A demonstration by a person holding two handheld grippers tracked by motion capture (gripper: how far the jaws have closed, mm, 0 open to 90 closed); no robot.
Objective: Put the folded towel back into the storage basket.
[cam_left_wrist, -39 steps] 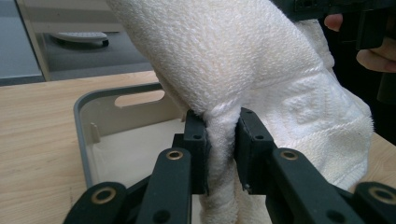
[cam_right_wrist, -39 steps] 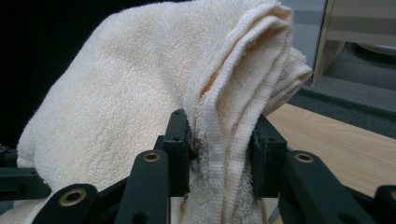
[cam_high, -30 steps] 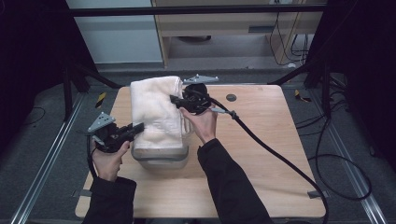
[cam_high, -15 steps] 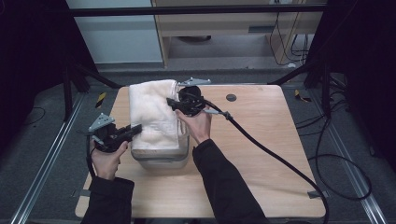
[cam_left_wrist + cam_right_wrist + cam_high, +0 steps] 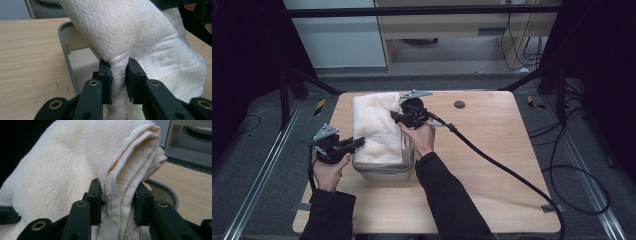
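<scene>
Both grippers pinched a folded white towel above a grey bin. The left gripper clamped its near end, the right gripper its far end. Its long axis ran away from the person.

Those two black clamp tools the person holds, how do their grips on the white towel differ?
The left gripper pinches the towel at its near end, by the near rim of the grey tub; the right gripper takes it at the far end. The left holds a thin bunched pinch; the right clamps a thicker stack of folded edges. Both are shut on the same towel, holding it over the tub.
</scene>
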